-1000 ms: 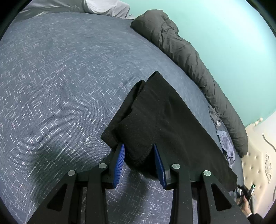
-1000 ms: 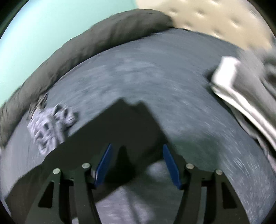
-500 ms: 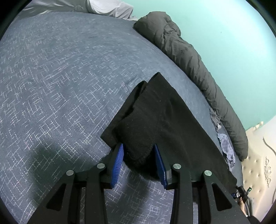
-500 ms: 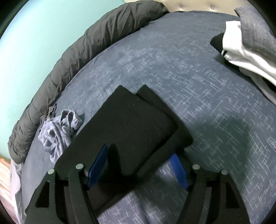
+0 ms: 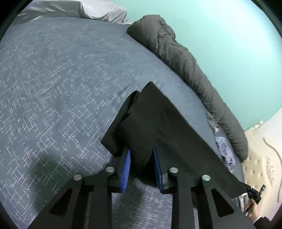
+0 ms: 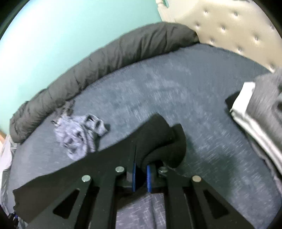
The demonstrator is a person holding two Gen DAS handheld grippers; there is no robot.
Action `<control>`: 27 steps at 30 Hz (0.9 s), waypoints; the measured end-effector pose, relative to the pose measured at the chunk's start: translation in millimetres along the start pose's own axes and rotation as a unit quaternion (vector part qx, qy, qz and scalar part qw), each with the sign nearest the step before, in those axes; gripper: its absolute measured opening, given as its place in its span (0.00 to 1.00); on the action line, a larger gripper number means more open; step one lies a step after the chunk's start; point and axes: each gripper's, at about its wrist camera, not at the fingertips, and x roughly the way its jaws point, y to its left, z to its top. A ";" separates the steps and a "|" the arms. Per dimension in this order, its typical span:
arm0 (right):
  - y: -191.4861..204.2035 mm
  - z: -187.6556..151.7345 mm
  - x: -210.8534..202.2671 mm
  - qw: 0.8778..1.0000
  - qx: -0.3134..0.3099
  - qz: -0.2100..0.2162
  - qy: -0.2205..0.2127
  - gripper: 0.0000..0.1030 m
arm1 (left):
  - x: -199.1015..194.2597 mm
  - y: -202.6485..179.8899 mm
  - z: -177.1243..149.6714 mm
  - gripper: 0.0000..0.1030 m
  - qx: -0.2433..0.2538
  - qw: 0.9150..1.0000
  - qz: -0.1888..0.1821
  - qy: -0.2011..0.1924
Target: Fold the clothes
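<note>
Bed with dark blue-grey, white-flecked cover: what lies on it.

A rolled dark grey duvet runs along the far edge by the teal wall. A black garment, folded in layers, lies across the middle, with both ends bunched up off the cover. A crumpled pale patterned cloth sits near the duvet, just beyond the black garment. Folded grey and white clothes are stacked at the right side. Light grey fabric lies at the far corner.
</note>
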 end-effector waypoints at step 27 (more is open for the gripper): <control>-57.9 -54.2 -109.1 0.998 -0.031 -0.021 0.057 0.10 | -62.4 21.1 -34.5 0.19 0.026 0.991 0.016 0.129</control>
